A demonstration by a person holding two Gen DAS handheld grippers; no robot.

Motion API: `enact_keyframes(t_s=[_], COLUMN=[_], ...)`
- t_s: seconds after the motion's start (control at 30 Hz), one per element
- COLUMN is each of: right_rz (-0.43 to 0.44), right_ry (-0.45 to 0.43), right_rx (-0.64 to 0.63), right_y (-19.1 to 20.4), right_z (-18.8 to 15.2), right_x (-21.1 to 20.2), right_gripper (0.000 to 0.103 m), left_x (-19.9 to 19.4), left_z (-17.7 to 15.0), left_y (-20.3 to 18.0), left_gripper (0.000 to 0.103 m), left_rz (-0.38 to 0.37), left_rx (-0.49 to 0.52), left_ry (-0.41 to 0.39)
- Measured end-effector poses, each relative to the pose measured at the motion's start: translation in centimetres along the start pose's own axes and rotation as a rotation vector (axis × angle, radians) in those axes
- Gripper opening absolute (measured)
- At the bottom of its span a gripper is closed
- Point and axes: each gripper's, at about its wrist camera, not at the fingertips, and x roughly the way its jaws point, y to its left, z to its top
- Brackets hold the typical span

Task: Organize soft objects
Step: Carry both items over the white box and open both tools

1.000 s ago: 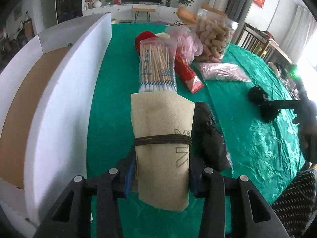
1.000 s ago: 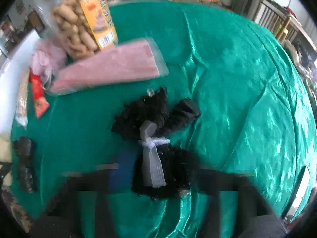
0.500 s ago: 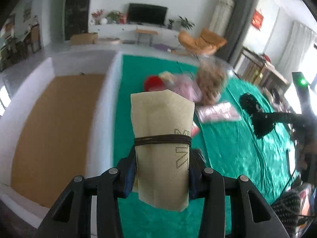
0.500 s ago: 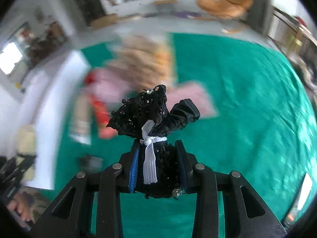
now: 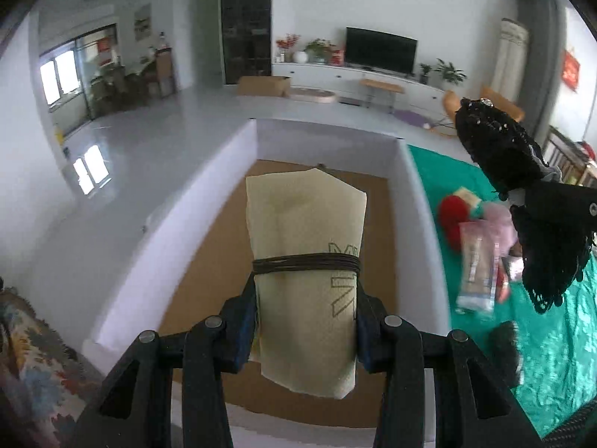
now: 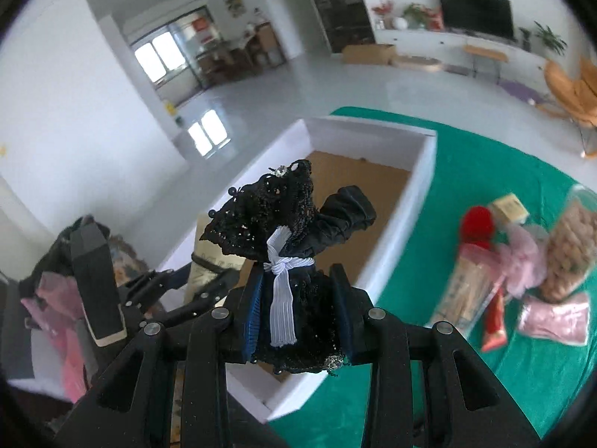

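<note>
- The left hand-held gripper is clamped on a roll of beige paper napkins tied round the middle with dark cord, pads pressing both sides. The roll sticks up past the fingers and is up in the air over the white box, above its brown cardboard floor.
- The right hand-held gripper is squeezing a bundle of black lace cloth tied with a white ribbon. It's also off the worktop, hanging over the near end of the same box.
- From the left camera you can see that black bundle off to the right, over the edge between the box and the green tablecloth.
- Everything else is sitting on the green cloth: a red ball-ish thing, a pink puff, a bag of cotton swabs, a bag of peanut-looking snacks, a flat pink packet. Kinda blurry, so no finer detail.
</note>
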Motion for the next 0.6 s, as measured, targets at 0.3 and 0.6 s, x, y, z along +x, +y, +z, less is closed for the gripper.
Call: enact_keyframes(t_s=[0.3, 0.6], right_rz=[-0.030, 0.032], right_ry=[0.037, -0.011], right_rx=[0.011, 0.037], right_y=[-0.1, 1.6], right_z=[-1.0, -0.8], right_x=[2.7, 3.8], right_gripper=[0.037, 0.081], left_x=[1.4, 1.4], left_z=[-0.5, -0.6], left_y=[0.9, 3.5], left_gripper=[0.043, 0.099], left_rz=[0.031, 0.060], left_rx=[0.008, -0.109], left_ry=[-0.001, -0.036])
